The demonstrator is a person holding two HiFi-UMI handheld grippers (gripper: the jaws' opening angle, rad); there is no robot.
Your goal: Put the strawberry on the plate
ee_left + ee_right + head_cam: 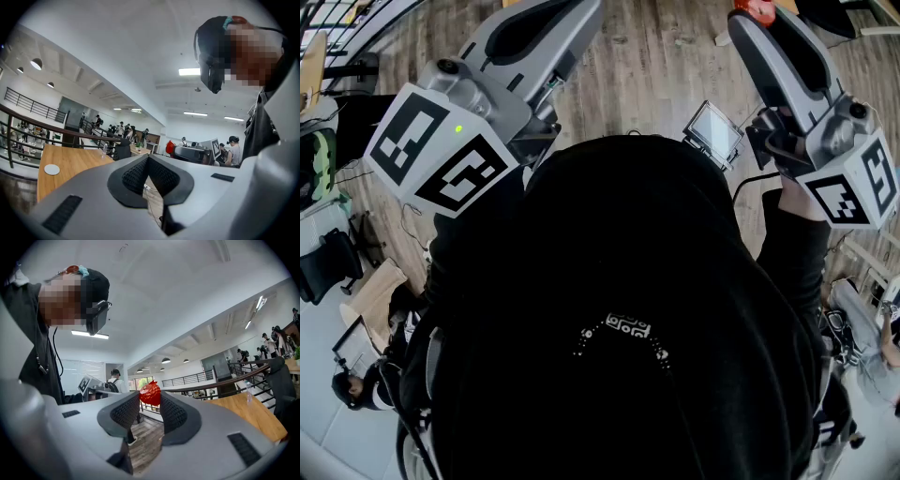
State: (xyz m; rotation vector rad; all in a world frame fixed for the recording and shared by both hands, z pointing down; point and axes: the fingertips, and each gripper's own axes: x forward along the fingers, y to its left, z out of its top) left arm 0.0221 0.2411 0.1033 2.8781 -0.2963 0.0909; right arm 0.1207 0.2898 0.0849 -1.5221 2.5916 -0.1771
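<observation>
A small red strawberry point(150, 393) sits pinched between the tips of my right gripper point(151, 397), which is raised and points out across the room. In the head view the strawberry point(754, 9) shows at the top edge, on the end of that gripper point(750, 15). My left gripper point(148, 158) is also held up, its tips touching with nothing between them; its marker cube point(441, 150) shows at the upper left. A small white round disc point(52, 169) lies on a wooden table point(75, 161) far off; I cannot tell if it is a plate.
The person's dark top fills the middle of the head view, over a wood plank floor point(647, 56) with a small screen point(712, 131). A dark railing point(42, 131) runs by the table. People stand in the background. Another wooden table point(253, 413) lies at the right.
</observation>
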